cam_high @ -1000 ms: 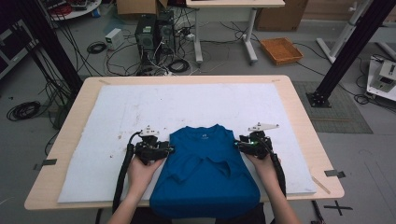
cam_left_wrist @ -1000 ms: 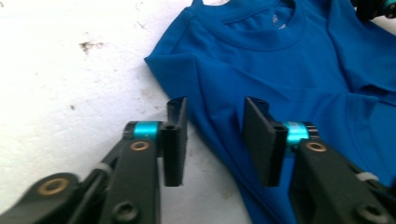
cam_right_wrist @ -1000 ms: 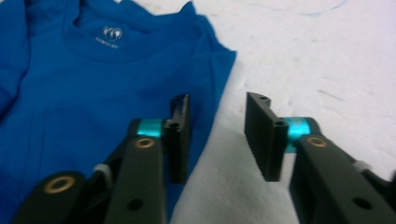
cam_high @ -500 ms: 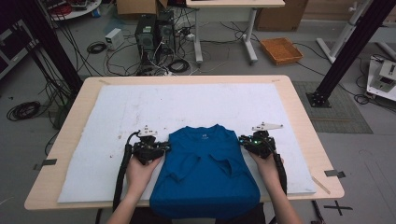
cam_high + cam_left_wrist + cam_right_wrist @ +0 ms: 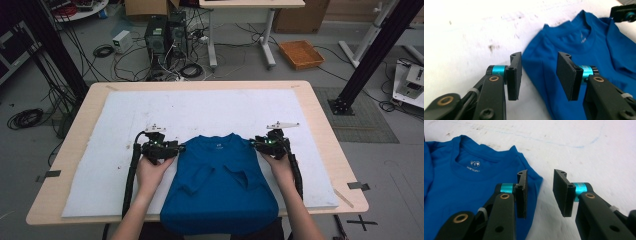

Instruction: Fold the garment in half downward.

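Note:
A blue T-shirt [image 5: 217, 180] lies flat on the white mat [image 5: 200, 110], collar pointing away, sleeves folded in over its front, and its hem hangs over the near table edge. My left gripper [image 5: 179, 148] sits at the shirt's left shoulder, open, with the shoulder edge of the shirt [image 5: 541, 65] between its jaws and nothing clamped. My right gripper [image 5: 252, 143] stands open at the right shoulder; in the right gripper view the shirt [image 5: 461, 182] lies to the left of the gripper [image 5: 539, 191], its shoulder edge by the left jaw.
The wooden table [image 5: 320, 125] carries the white mat, which is bare beyond the shirt. Around the table on the floor are cables, computer cases [image 5: 162, 35], an orange tray [image 5: 301, 53] and black frame posts [image 5: 370, 55].
Both grippers have shifted slightly outward along the shoulders and stand open; the shirt lies the same.

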`<state>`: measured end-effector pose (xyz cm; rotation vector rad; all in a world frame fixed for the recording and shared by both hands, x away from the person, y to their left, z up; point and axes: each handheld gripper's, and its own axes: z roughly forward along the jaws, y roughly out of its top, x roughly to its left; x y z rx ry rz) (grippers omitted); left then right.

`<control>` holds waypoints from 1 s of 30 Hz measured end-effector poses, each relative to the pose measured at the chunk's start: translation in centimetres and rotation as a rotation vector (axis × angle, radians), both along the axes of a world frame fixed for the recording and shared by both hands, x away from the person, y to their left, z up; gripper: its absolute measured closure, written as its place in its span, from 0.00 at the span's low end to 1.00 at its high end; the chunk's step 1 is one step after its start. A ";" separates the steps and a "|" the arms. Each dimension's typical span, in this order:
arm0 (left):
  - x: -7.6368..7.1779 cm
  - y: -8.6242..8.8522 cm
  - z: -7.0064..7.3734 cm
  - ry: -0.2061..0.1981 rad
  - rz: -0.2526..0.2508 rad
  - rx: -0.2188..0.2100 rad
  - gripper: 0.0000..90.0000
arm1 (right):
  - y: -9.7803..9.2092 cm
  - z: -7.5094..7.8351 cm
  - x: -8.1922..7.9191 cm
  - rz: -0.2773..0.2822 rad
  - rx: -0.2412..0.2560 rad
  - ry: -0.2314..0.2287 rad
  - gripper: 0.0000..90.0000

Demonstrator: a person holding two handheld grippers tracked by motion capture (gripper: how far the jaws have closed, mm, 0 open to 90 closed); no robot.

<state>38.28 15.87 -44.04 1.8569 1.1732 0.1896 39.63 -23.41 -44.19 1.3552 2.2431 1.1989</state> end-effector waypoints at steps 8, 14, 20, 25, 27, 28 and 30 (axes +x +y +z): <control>2.7 -1.5 -0.1 0.015 -0.045 0.043 0.63 | 2.4 0.3 2.0 0.048 -0.062 0.014 0.71; 3.1 -2.1 -0.5 0.016 -0.056 0.113 0.70 | 3.6 -0.2 2.8 0.072 -0.156 0.019 0.77; 2.9 -2.0 -0.3 -0.004 -0.067 0.170 0.97 | 3.0 -0.1 2.6 0.090 -0.152 0.011 0.97; 2.9 -1.9 0.0 -0.019 -0.064 0.135 0.84 | 2.8 0.2 2.5 0.076 -0.128 -0.006 0.87; 3.1 -2.0 -0.2 -0.002 -0.068 0.111 0.77 | 2.7 0.2 2.5 0.071 -0.115 -0.014 0.85; 3.3 -2.1 -0.3 0.017 -0.075 0.128 0.73 | 2.7 0.1 2.6 0.072 -0.100 -0.007 0.80; 3.2 -2.3 -0.3 0.015 -0.074 0.142 0.73 | 2.8 0.0 2.7 0.077 -0.101 0.004 0.78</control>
